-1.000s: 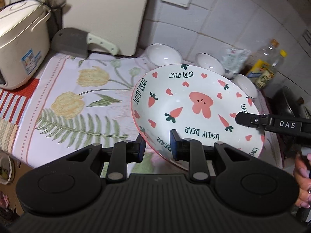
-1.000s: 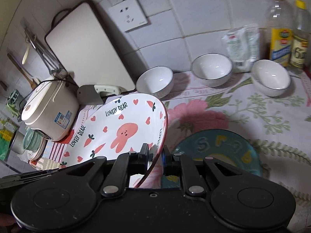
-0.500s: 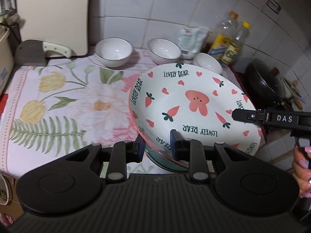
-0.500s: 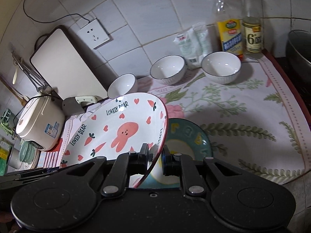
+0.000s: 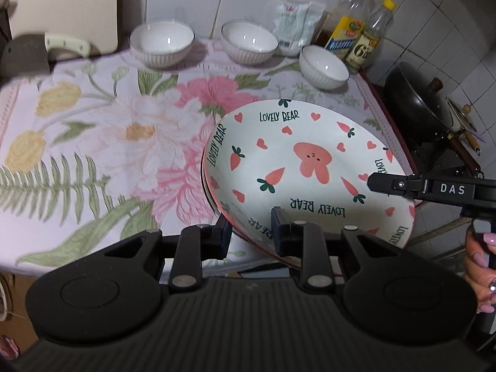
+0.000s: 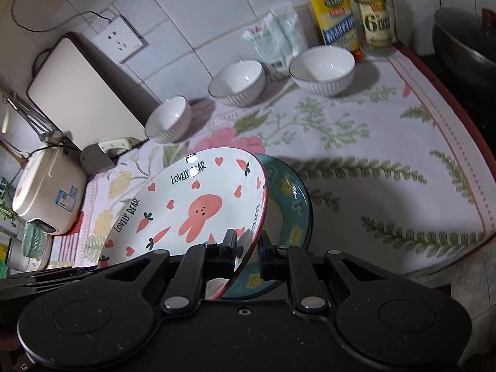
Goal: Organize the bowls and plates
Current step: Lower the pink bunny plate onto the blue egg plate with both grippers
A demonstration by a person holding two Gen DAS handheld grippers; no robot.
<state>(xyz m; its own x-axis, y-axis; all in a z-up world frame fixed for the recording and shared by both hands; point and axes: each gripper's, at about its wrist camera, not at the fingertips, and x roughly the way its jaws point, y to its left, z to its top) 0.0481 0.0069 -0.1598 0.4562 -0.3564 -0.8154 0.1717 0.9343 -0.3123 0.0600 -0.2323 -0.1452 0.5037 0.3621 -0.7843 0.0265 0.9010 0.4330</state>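
Note:
A white plate (image 5: 297, 161) printed with a pink rabbit, carrots and "LOVELY BEAR" hangs tilted over the floral cloth. My left gripper (image 5: 251, 232) is shut on its near rim. My right gripper (image 6: 248, 248) is shut on the opposite rim and shows in the left wrist view as a black finger (image 5: 390, 183) on the plate's right edge. In the right wrist view the white plate (image 6: 192, 204) overlaps a teal plate (image 6: 291, 192) that lies flat on the cloth just beneath it. Three white bowls (image 5: 161, 43) (image 5: 249, 41) (image 5: 324, 66) stand along the back wall.
Two oil bottles (image 5: 350, 28) and a packet (image 5: 291, 24) stand behind the bowls. A black wok (image 5: 415, 102) sits past the cloth's right edge. A cleaver (image 5: 28, 52) and cutting board (image 6: 83, 90) are at back left, with a rice cooker (image 6: 46, 192) at the far left. A hand (image 5: 480, 266) grips the right tool.
Both grippers have carried the rabbit plate to the right and lower. It now hangs over the teal plate. The rice cooker has left the left wrist view.

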